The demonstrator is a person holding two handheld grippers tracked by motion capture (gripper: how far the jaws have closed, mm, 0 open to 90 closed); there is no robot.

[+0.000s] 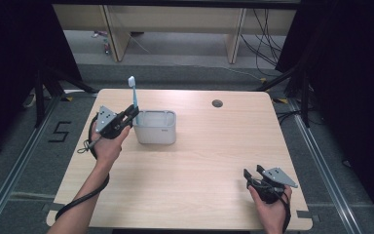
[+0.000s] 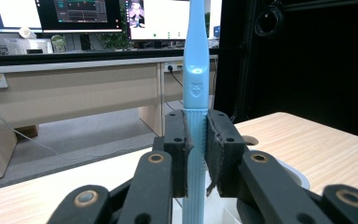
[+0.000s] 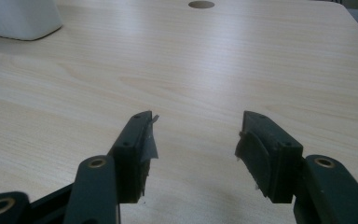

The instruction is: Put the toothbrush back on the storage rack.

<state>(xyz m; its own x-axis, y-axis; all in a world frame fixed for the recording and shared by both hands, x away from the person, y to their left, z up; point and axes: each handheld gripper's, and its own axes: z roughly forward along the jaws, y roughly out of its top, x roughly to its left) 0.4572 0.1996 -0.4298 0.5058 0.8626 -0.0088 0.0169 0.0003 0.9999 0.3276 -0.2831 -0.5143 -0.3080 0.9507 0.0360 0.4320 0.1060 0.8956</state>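
Note:
A light blue toothbrush (image 1: 134, 92) stands upright, bristle head at the top, with my left gripper (image 1: 132, 112) shut on its handle (image 2: 196, 93). The gripper holds it over the left end of a white rectangular holder (image 1: 156, 127) on the table's left half. In the left gripper view the two black jaws press on the handle from both sides and the holder's rim (image 2: 291, 171) shows below. My right gripper (image 1: 253, 171) rests low near the table's front right, open, with bare wood between its jaws (image 3: 193, 140).
The pale wooden table (image 1: 199, 161) has a round cable hole (image 1: 217, 103) near its far edge. Desks and cables stand beyond it. Black curtains hang on both sides. The white holder's corner (image 3: 18, 18) shows far off in the right gripper view.

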